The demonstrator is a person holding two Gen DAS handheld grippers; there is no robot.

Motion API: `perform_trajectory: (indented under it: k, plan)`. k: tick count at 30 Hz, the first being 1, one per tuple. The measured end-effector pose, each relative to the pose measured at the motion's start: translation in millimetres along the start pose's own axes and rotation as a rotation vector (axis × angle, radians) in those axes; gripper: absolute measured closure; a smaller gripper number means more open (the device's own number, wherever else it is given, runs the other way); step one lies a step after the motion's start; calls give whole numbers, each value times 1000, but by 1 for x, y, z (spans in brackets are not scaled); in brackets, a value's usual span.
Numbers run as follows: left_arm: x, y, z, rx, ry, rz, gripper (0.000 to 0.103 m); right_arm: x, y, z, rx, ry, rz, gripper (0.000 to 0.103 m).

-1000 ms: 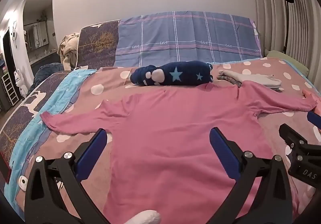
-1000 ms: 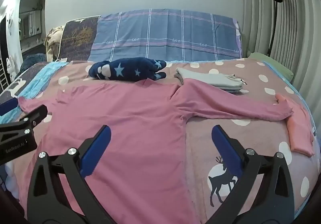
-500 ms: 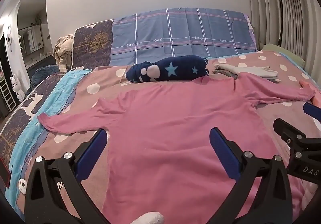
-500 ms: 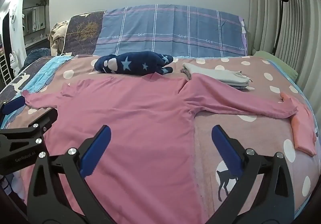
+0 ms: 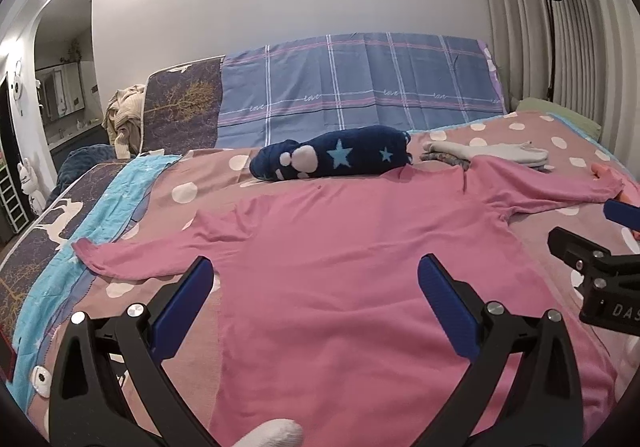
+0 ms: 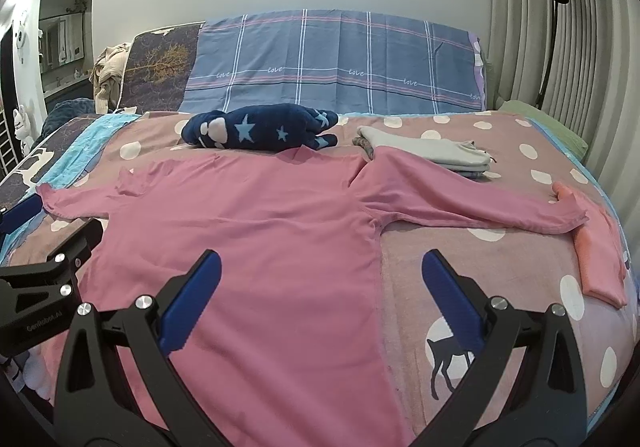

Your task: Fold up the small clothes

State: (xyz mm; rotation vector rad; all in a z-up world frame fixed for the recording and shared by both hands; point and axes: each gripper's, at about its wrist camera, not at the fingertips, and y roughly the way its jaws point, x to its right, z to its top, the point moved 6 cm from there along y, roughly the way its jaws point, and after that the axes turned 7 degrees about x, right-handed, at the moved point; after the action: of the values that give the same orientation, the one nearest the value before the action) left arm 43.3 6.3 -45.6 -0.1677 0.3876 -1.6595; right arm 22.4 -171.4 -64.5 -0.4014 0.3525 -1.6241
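Pink shirt (image 5: 352,287): spread flat and face-down or face-up (cannot tell which) across bed (image 6: 500,247), hem toward cameras, collar toward headboard; laid open so that sleeves and side seams are reachable for a first fold.
Sleeves: both stretched straight out to either side; left sleeve (image 5: 132,259) ends near blue coverlet edge, right sleeve (image 6: 480,211) ends touching folded salmon garment (image 6: 600,259). Judged: smoothed out ahead of folding inward.
Left gripper (image 5: 316,303): jaws spread wide, nothing between blue pads, hovering above lower left part of shirt body; positioned to take left hem or side edge.
Right gripper (image 6: 320,299): jaws likewise spread wide and empty, straddling right side seam, one pad over shirt, other over bare bedspread; placement suits pinching that edge.
Stage, as judged: shirt flattened, no fold made yet; grasp not begun.
Finished pile: grey folded garment (image 6: 440,155) near collar, just beyond right shoulder; kept clear of working area.
Obstruction: navy star-patterned plush (image 6: 260,131) lying at collar, touching or just beside neckline; could snag when hem is brought up.
Risk: thin fabric, likely to drag and wrinkle if only one layer is pinched.
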Motion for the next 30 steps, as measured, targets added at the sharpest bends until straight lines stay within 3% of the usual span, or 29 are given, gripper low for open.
perform_trajectory:
  k: [13,23,30]
  plan:
    - [2,5,-8,-30,19,-7,1,1,3,0,-12,15,5,2]
    - [-16,3,-7,33,-90,18,1,-1,9,-5,-30,16,14,2]
    - [-19,16,-20,-54,-70,26,1,-2,13,-7,-41,30,23,2]
